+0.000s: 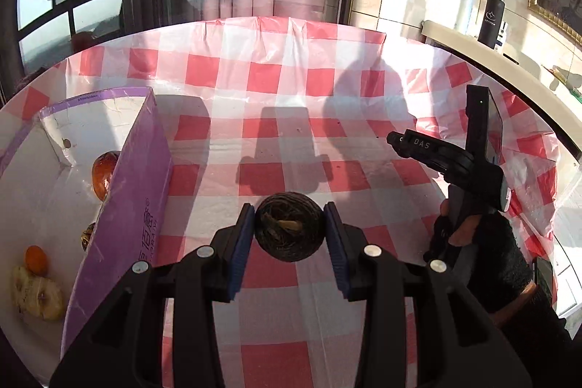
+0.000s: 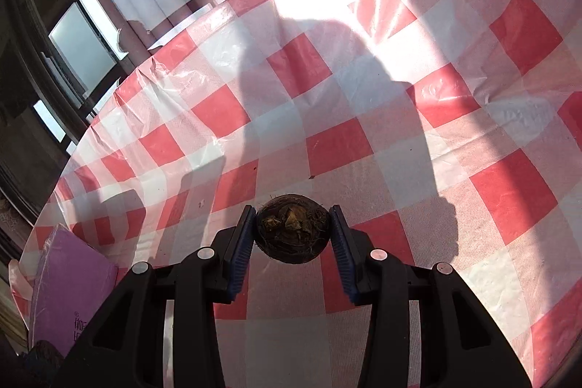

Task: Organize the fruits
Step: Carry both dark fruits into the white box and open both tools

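**Each gripper pinches a dark round corm over the checked table**

The left gripper (image 1: 289,224) has its blue-padded jaws pressed against a dark round fruit (image 1: 289,230), brown-black, ringed with fine fibrous lines, with a dry yellowish stub at its middle. It is held above the red-and-white checked tablecloth (image 1: 276,79), near the table's near edge.

The right gripper (image 2: 293,230) pinches a second dark fruit (image 2: 293,230) of the same kind: rough, hairy skin with flaky tan bits on top. It also hangs over the cloth, toward the near edge.

At the table's left edge stands a purple box (image 1: 134,206), white inside. It holds a reddish-orange fruit (image 1: 103,173) against the purple wall, a small orange one (image 1: 35,259), a pale yellowish piece (image 1: 36,293) beside it, and a dark one partly hidden by the wall. Chinese characters are printed on the box's outer side; I cannot read them. Seen from the left camera, the right gripper's body carries the letters "DAS". A black bottle (image 1: 491,20) with a white logo stands on the ledge beyond the table's far right corner.
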Demonstrator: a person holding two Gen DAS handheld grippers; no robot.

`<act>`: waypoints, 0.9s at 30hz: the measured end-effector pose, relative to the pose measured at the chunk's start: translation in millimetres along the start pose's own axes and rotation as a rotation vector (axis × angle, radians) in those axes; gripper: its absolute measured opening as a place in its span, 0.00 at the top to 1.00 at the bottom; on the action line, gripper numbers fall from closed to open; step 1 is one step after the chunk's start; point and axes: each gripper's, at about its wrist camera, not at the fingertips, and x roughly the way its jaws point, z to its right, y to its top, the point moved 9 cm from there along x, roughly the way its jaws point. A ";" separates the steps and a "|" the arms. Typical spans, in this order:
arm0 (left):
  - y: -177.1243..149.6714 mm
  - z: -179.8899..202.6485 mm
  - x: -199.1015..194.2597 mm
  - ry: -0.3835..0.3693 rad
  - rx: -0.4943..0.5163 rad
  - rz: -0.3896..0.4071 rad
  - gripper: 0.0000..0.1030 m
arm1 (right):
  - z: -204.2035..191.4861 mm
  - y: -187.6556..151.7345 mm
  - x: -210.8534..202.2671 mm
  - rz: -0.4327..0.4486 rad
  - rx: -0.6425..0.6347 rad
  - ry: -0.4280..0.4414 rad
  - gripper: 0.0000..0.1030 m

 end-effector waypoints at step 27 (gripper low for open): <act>-34.8 -273.9 -111.9 0.303 -0.335 0.137 0.62 | -376.2 -156.5 -97.7 -0.026 -0.573 0.438 0.60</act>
